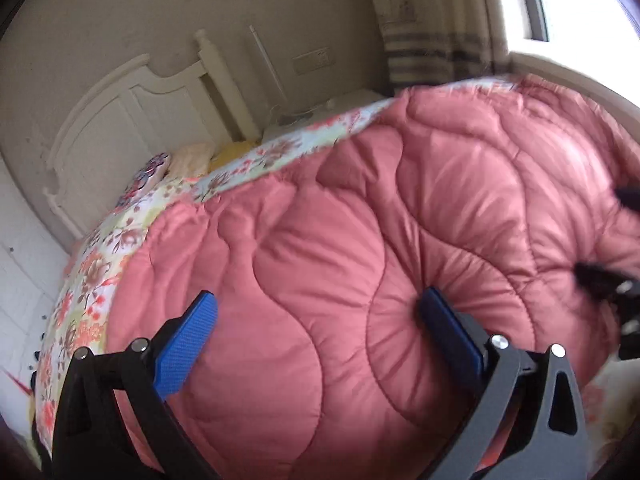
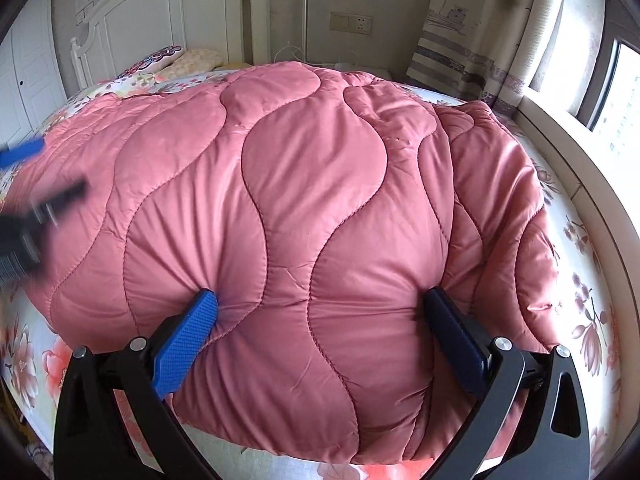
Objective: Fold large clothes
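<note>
A thick pink quilted comforter (image 1: 360, 220) lies folded in a bulky heap on the bed. My left gripper (image 1: 318, 300) is open wide, its blue pads (image 1: 188, 344) spread over the comforter's left part, with the right finger dug into the padding. My right gripper (image 2: 320, 296) is also open wide, both fingers pressed against the near edge of the comforter (image 2: 312, 184). The left gripper (image 2: 36, 184) shows blurred at the left edge of the right wrist view. The right gripper (image 1: 604, 240) shows as dark tips at the right edge of the left wrist view.
A floral bedsheet (image 2: 580, 280) covers the mattress around the comforter. Pillows (image 2: 176, 60) lie by the white headboard (image 2: 160, 12). A striped curtain (image 2: 472, 52) and a window (image 2: 616, 92) are on the right. A white wardrobe (image 2: 24, 76) stands at the left.
</note>
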Available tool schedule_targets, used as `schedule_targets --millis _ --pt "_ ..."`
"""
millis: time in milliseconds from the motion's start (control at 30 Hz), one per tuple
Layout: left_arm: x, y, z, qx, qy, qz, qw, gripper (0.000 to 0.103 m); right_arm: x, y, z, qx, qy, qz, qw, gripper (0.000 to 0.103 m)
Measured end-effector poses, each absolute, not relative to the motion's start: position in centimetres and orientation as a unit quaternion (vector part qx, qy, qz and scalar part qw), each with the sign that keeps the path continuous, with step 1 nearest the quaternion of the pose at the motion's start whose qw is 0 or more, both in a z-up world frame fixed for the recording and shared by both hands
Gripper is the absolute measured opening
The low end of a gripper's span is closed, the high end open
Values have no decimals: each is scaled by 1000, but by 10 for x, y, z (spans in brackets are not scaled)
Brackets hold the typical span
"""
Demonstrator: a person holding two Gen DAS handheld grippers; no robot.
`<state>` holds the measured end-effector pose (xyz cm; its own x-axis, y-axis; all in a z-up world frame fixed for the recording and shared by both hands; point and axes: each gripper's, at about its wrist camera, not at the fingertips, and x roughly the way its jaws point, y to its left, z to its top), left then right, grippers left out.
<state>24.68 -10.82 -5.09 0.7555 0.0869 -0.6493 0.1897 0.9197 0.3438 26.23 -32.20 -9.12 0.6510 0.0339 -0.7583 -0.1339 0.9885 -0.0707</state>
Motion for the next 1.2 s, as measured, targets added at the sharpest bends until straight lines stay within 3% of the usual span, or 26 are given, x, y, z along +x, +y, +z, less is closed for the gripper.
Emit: schedule_targets --millis 133,300,500,700,867,1033,1200 --pt "258 -81 -57 101 392 -60 913 101 259 -323 -84 -61 414 47 907 98" --pt "254 -77 -59 104 386 -67 914 101 235 -343 -61 -19 356 13 934 98" --pt "255 -78 -56 106 387 -64 914 101 241 -363 -85 -12 387 3 922 99" --pt "222 -40 -16 105 349 -14 931 101 227 -344 -54 -16 366 10 931 98" --pt "233 7 -47 47 403 -7 914 101 222 -300 -58 -55 363 52 929 98" --pt "230 8 -53 59 388 -16 920 101 234 -284 -90 -78 395 53 914 99" --pt "229 11 -56 48 390 -24 919 101 233 -301 -62 -82 387 20 918 98"
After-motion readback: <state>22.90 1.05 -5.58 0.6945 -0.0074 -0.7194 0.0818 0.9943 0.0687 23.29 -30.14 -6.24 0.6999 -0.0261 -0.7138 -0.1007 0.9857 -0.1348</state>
